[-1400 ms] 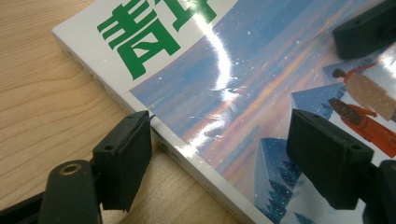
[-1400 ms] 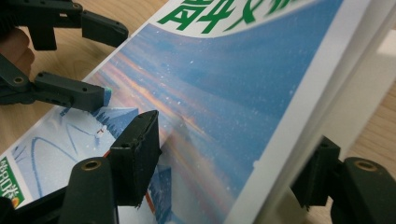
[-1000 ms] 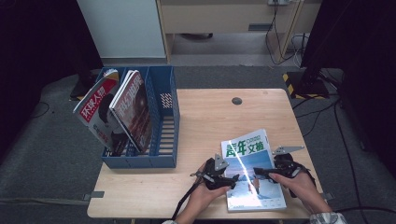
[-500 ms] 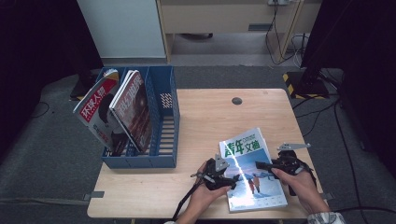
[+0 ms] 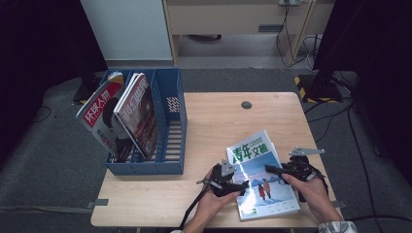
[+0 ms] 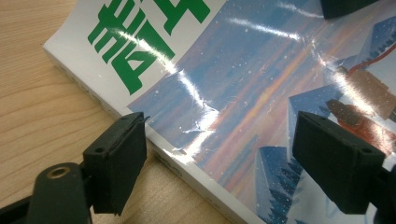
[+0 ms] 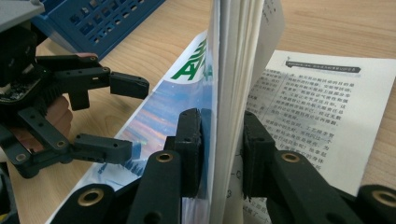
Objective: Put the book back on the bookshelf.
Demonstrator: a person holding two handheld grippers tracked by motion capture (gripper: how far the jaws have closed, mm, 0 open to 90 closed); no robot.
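Right tongs point(image 7: 219, 154) have just been closing and now clamp the magazine point(image 5: 262, 174) by its open edge — cover lifted for pickup. Left tongs point(image 6: 219, 154) gape wide over its spine, at 5 o'clock on the counter point(image 5: 214, 121).

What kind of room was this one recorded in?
Probably an office or lab corner: a small wooden table on grey carpet, a blue file rack holding magazines, a pale cabinet behind, and loose cables on the floor.
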